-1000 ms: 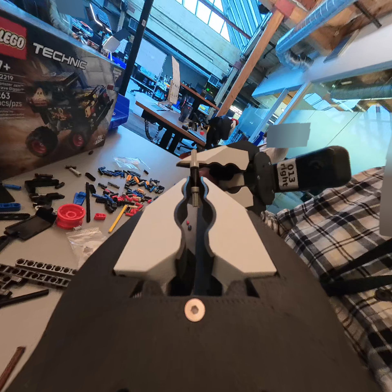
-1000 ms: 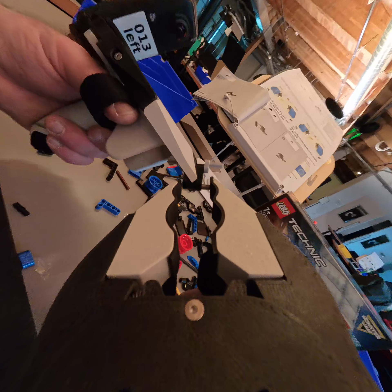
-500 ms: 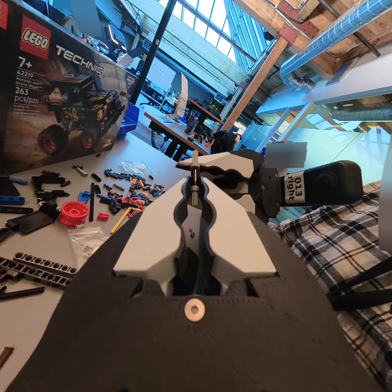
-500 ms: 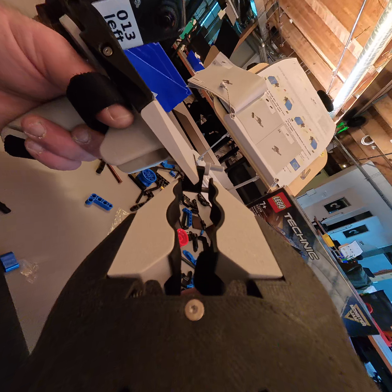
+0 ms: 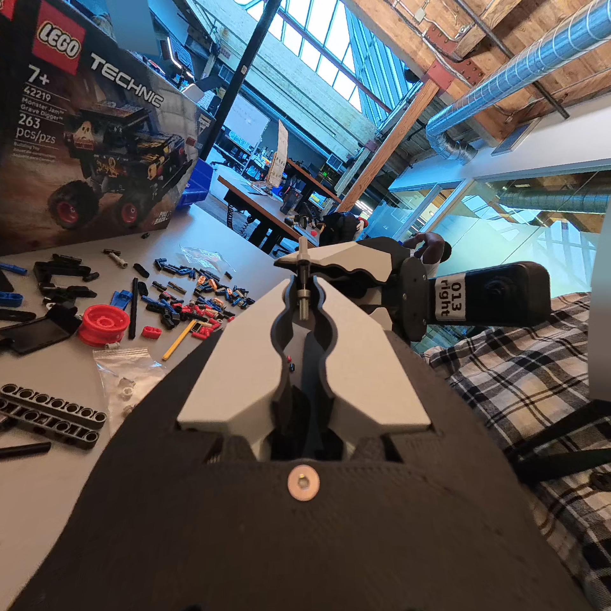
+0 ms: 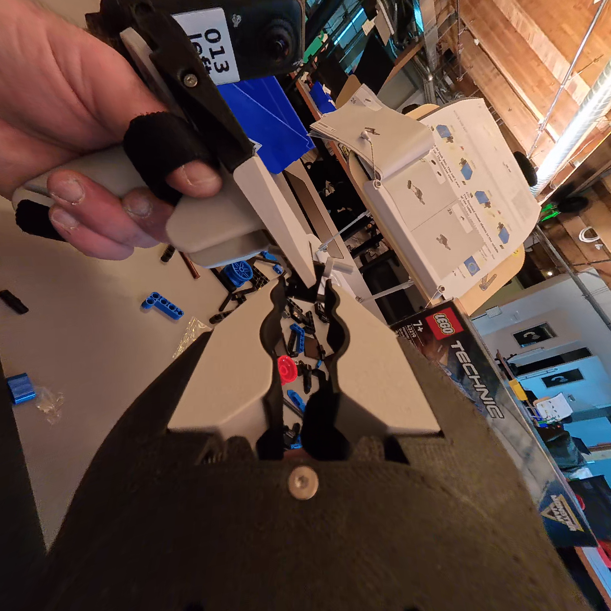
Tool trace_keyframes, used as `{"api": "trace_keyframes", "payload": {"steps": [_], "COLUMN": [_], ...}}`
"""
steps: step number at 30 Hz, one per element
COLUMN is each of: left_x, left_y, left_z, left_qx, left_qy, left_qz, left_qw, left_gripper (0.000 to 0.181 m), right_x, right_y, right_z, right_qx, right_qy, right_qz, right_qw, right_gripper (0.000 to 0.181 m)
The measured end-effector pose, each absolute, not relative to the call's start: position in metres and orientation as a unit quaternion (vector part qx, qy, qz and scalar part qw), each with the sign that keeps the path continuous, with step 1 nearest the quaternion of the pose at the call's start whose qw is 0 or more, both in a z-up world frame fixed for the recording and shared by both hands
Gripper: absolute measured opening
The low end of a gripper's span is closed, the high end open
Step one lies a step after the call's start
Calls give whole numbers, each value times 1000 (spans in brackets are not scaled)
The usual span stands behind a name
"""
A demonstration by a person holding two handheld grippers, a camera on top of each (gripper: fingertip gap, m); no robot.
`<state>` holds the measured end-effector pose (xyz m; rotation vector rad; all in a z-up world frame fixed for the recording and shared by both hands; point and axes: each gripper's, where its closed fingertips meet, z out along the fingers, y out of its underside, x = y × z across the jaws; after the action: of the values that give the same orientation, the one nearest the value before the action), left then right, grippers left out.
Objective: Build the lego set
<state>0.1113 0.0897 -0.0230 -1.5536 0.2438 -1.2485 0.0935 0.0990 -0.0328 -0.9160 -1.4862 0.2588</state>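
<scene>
I hold a grey axle (image 5: 303, 291) with a small grey bush on it upright, clamped in my left tool (image 5: 302, 281), raised above the worktop (image 5: 49, 496) with the loose pieces (image 5: 198, 301) spread below and to its left. My right tool (image 5: 291, 263) meets the axle's top end, though I cannot tell whether it grips it or stands apart; I judge I am fitting a part onto the axle, so the next move calls for a steady push along its length. Left of the axle I count one red wheel hub (image 5: 104, 324), two long black beams (image 5: 49, 415) and one set box (image 5: 89, 125).
</scene>
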Motion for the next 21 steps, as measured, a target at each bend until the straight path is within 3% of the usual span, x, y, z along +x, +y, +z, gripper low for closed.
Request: {"api": "trace_keyframes", "payload": {"steps": [21], "left_x": [111], "left_y": [92], "left_z": [-23], "left_qx": [-668], "left_qy": [122], "left_qz": [-502], "left_qw": [536], "left_gripper": [5], "right_x": [104], "right_y": [95], "right_z": [-32], "right_qx": [-416], "right_qy": [-655], "right_qz": [187], "right_qw": [602], "right_gripper": [24]}}
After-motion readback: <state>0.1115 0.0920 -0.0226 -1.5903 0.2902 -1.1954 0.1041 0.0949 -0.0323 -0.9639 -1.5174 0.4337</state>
